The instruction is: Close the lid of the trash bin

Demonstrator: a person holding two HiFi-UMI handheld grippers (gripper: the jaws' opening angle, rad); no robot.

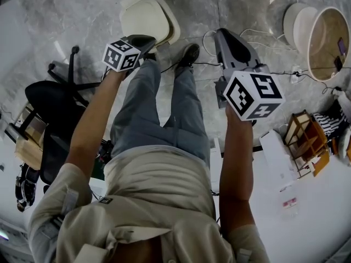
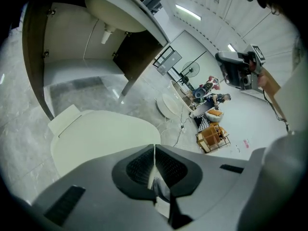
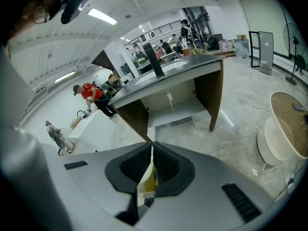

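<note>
The trash bin stands on the marble floor just past the person's feet. Its cream lid lies flat on top, and I see no gap under it. My left gripper hovers over the lid's near edge. In the left gripper view this gripper is shut with nothing between its jaws, and the lid fills the space just beyond its tips. My right gripper is raised to the right of the bin, away from it. Its jaws are also shut and hold nothing.
A black office chair stands at the left. A round white tub and a small wooden rack are at the right. Cables trail over the floor. Behind the bin is a sink cabinet. A person in red stands far off.
</note>
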